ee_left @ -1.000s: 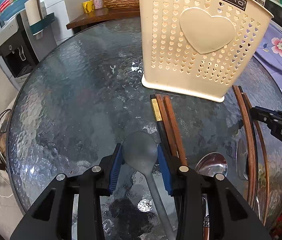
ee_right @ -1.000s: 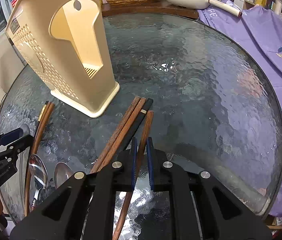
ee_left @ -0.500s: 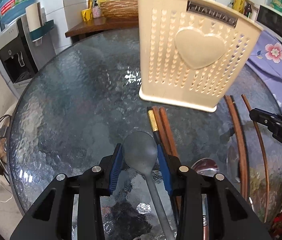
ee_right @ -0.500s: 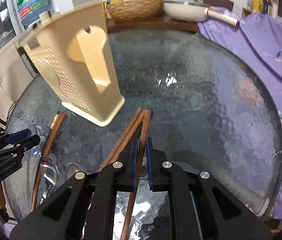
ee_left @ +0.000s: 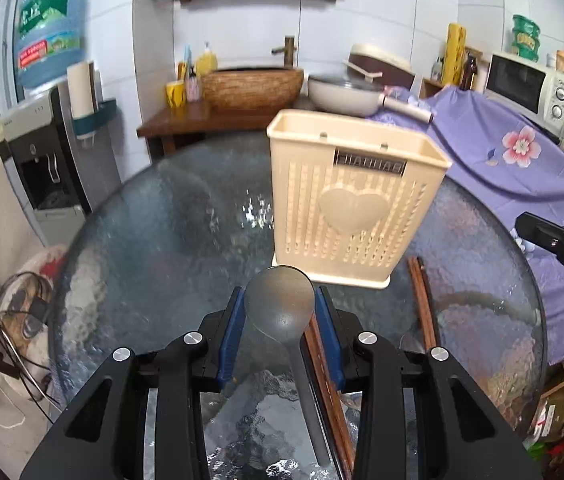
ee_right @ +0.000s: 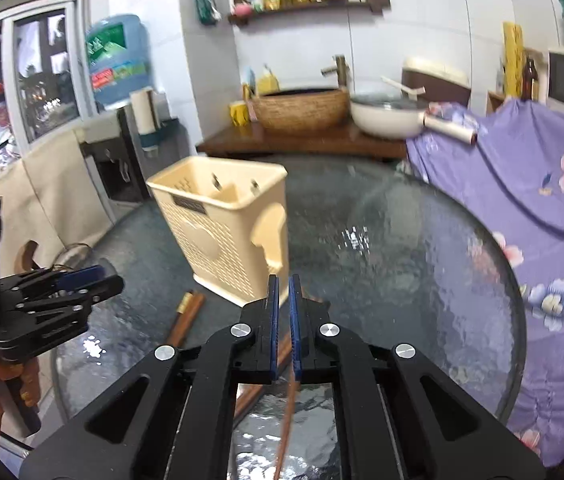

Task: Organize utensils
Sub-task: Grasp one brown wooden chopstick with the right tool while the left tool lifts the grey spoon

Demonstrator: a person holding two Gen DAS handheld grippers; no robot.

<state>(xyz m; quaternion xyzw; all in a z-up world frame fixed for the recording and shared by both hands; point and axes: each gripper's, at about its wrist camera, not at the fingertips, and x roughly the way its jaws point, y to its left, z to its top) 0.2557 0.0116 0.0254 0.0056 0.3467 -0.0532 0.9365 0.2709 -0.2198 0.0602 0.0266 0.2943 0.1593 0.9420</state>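
Left gripper [ee_left: 280, 306] has its blue pads clamped on the bowl of a grey spoon [ee_left: 280, 304], handle trailing back under the fingers, and the whole thing is up off the glass. Right gripper [ee_right: 281, 312] is pinched nearly shut on a single wooden chopstick [ee_right: 285, 420], which runs down and back between the fingers; its front tip is hidden by the pads, so I can't say how far it sticks out.

Everything else relative to the cream holder [ee_left: 356, 204] standing upright on the round glass table [ee_left: 154, 232]: both grippers sit on its near side. More chopsticks [ee_left: 422, 300] lie flat on the glass just off its near right corner, and another bunch [ee_right: 186, 316], one with a gold band, lies near its front. The holder looks empty from the right wrist view, though it's blurry.
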